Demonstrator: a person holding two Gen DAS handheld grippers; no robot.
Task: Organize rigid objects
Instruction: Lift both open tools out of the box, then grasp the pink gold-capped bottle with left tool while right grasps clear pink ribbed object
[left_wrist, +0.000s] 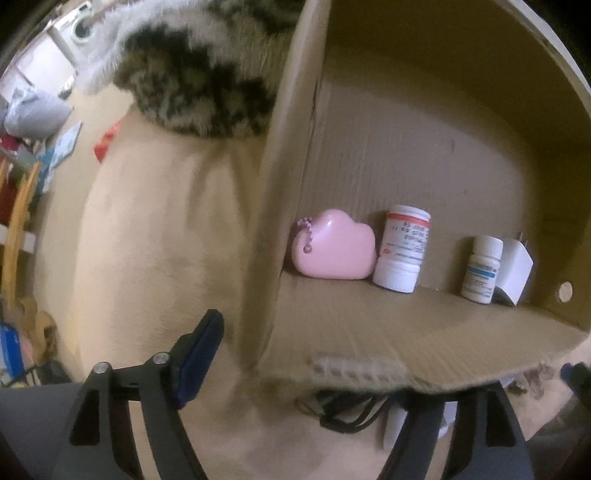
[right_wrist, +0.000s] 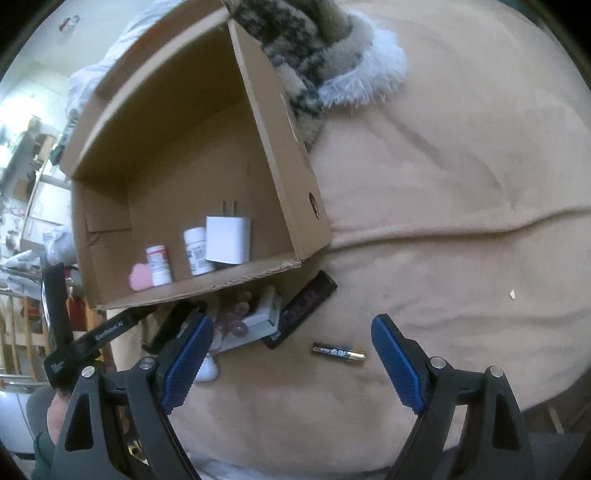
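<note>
right tool (right_wrist: 291, 363) spread | battery (right_wrist: 338, 353) between its fingers | left tool (left_wrist: 388, 354) spread

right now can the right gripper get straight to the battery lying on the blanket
Probably yes. The right gripper is open, and the battery lies flat on the tan blanket between its fingertips, apart from the black bar, with nothing covering it.

- Cardboard box (right_wrist: 280, 155): 1
- Pill bottles in box: 2, one red-labelled (left_wrist: 403, 248), one blue-labelled (left_wrist: 482, 268)
- Pink cloud-shaped case (left_wrist: 334, 245): 1
- White wall charger (right_wrist: 228, 239): 1
- Battery (right_wrist: 339, 352), at box's 5 o'clock: 1
- Black bar-shaped item (right_wrist: 304, 308): 1
</note>
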